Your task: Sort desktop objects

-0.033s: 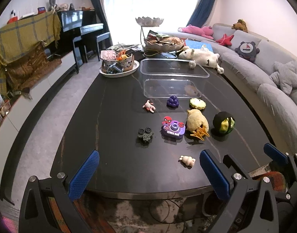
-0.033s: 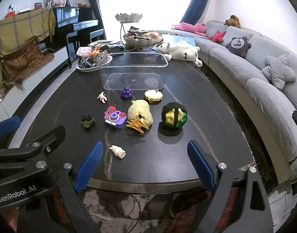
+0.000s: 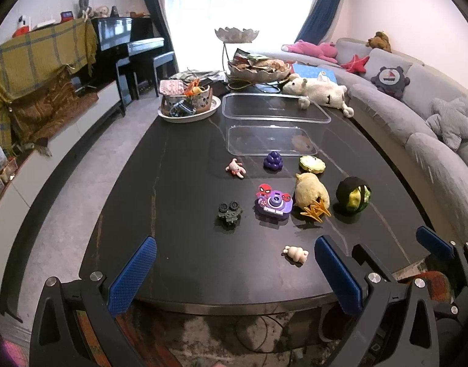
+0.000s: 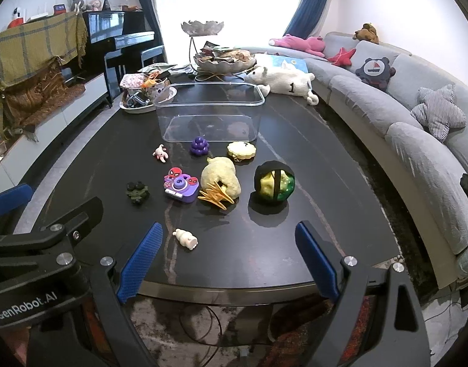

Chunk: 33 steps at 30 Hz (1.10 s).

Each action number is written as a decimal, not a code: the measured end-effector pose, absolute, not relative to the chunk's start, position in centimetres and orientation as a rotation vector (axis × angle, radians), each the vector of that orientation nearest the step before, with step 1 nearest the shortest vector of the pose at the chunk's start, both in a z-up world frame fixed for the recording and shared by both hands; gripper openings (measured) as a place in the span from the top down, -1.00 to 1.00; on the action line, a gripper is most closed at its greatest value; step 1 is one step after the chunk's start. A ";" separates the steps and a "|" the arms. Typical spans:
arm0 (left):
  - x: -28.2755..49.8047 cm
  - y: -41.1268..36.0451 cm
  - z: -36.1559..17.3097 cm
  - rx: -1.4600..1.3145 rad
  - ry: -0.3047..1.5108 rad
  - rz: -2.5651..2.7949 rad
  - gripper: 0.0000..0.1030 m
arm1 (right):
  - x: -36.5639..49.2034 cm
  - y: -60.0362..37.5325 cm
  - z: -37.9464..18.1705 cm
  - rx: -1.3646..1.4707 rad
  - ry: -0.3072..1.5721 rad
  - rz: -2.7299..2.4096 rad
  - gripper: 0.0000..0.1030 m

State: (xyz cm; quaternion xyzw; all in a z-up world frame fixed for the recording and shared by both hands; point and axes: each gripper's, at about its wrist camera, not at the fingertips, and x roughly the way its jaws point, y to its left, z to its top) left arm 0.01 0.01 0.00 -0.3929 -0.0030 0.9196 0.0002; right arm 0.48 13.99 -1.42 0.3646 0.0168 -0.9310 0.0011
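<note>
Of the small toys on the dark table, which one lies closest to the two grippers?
The small white figurine, lying alone near the table's front edge. The other toys, such as the purple camera toy, sit farther back toward the clear bin.

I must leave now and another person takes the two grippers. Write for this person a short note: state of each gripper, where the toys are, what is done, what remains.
Left gripper: open, empty, above the near table edge.
Right gripper: open, empty, also at the near edge, beside the left one.
Clear bin: mid-table, looks empty.
Toys, all loose on the table in front of the bin: small white figure nearest; dark toy car, purple toy camera, yellow plush chick, green-black ball; further back pink figure, purple grapes, yellow round case.
Done: nothing sorted yet.
Left: all eight toys.
</note>
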 end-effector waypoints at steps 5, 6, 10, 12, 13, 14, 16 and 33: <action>0.0 0.1 0.0 -1.228 0.005 2.904 -0.99 | 0.6 14.1 -1.3 1.149 0.048 -2.920 -0.69; 0.0 0.1 0.0 -1.227 0.007 2.907 -0.99 | 0.6 14.1 -1.3 1.150 0.047 -2.919 -0.69; 0.1 0.1 0.0 -1.222 0.019 2.919 -0.99 | 0.5 14.2 -1.4 1.156 0.041 -2.912 -0.69; 0.1 0.1 0.0 -1.220 0.024 2.925 -0.99 | 0.5 14.0 -1.7 1.157 0.038 -2.904 -0.68; 0.1 0.1 0.0 -1.218 0.025 2.926 -0.99 | 0.5 14.0 -1.8 1.156 0.035 -2.903 -0.68; 0.1 0.1 0.0 -1.214 0.019 2.925 -0.99 | 0.4 14.1 -1.8 1.155 0.037 -2.905 -0.68; 0.1 0.1 -0.2 -1.199 -0.002 2.929 -0.99 | 0.4 14.2 -1.8 1.151 0.042 -2.914 -0.67; -0.9 0.7 -1.4 -1.316 0.035 2.916 -0.99 | -0.5 14.5 -3.2 1.203 0.028 -2.865 -0.58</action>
